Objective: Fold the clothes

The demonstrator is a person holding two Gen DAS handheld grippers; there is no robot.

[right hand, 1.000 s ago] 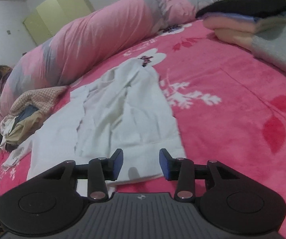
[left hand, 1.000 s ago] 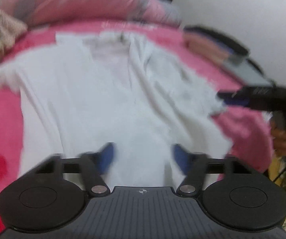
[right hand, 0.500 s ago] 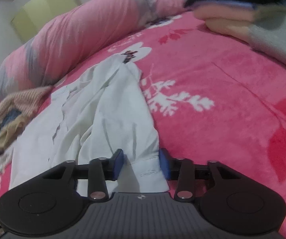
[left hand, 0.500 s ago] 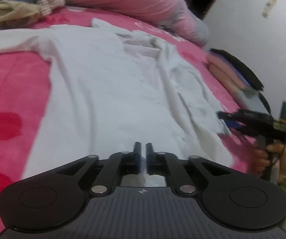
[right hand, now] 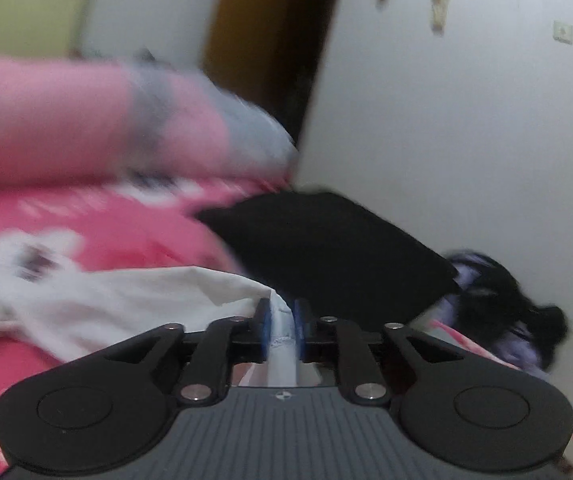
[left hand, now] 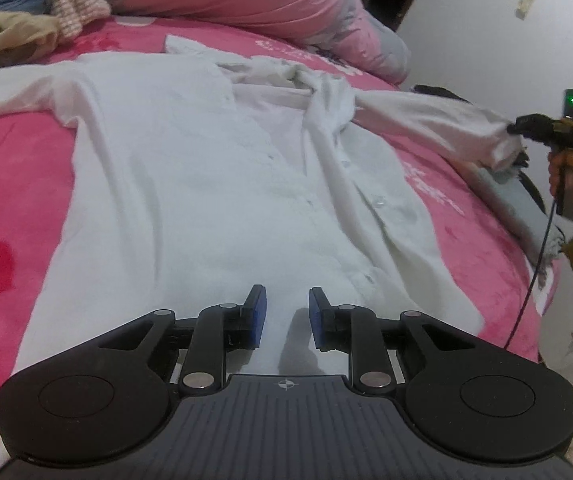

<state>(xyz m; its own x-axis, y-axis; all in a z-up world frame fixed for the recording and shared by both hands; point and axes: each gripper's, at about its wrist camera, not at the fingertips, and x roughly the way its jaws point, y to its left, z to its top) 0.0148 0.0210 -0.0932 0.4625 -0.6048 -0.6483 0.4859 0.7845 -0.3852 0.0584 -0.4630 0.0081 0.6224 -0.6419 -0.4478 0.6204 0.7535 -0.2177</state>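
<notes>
A white button-up shirt (left hand: pixel 206 184) lies spread on the pink bed, collar far, hem near. My left gripper (left hand: pixel 284 312) is open just above the hem, holding nothing. My right gripper (right hand: pixel 282 326) is shut on the cuff of the shirt's right sleeve (right hand: pixel 134 300). In the left wrist view that sleeve (left hand: pixel 430 124) is stretched out to the right and lifted off the bed, with the right gripper (left hand: pixel 526 128) at its end.
A long pink bolster (left hand: pixel 238 0) lies across the back of the bed. A heap of unfolded clothes (left hand: pixel 26 12) sits at the back left. Folded clothes topped by a black piece (right hand: pixel 326 248) are stacked at the right edge by the wall.
My right gripper closed on the sleeve cuff and pulled it out to the right, off the shirt front. My left gripper shut briefly, then opened again over the hem.
</notes>
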